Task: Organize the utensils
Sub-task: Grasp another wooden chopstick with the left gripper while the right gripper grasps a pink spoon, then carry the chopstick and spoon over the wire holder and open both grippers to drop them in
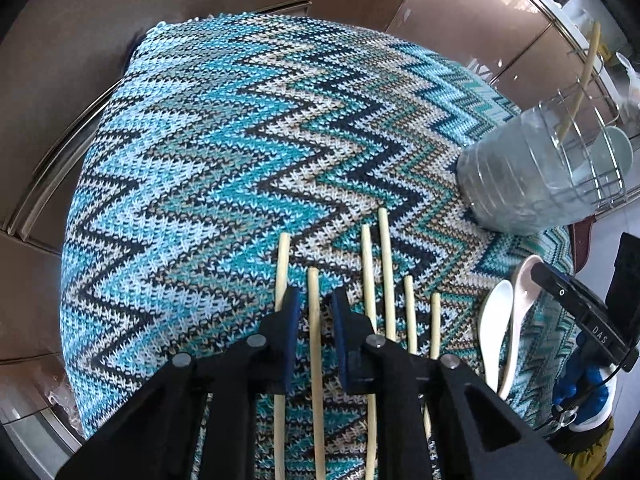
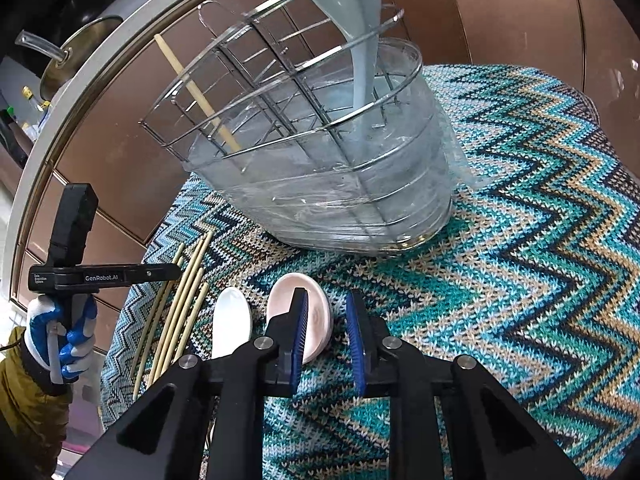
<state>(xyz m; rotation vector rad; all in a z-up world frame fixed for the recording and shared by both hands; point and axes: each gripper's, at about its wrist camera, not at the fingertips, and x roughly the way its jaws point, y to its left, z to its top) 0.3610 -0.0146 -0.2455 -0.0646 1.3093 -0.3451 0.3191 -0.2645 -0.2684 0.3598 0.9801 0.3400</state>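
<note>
Several pale wooden chopsticks (image 1: 387, 272) lie side by side on the zigzag knit cloth (image 1: 208, 152). My left gripper (image 1: 315, 312) is open, its jaws on either side of one chopstick (image 1: 314, 320). A white spoon (image 1: 494, 320) and a pink spoon (image 1: 524, 288) lie right of the chopsticks. My right gripper (image 2: 327, 320) is open and empty, its left finger over the pink spoon (image 2: 316, 320), with the white spoon (image 2: 231, 322) to its left. The wire utensil holder (image 2: 320, 152) with clear liner stands behind, holding one chopstick (image 2: 196, 94) and a pale blue spoon (image 2: 362, 60).
The holder also shows at the right in the left wrist view (image 1: 532, 176). Brown cabinet fronts (image 1: 80, 40) surround the cloth-covered surface. A pot lid (image 2: 76, 52) and bottles (image 2: 32, 104) sit on the counter at far left. The gloved hand (image 2: 60, 336) holds the left gripper handle.
</note>
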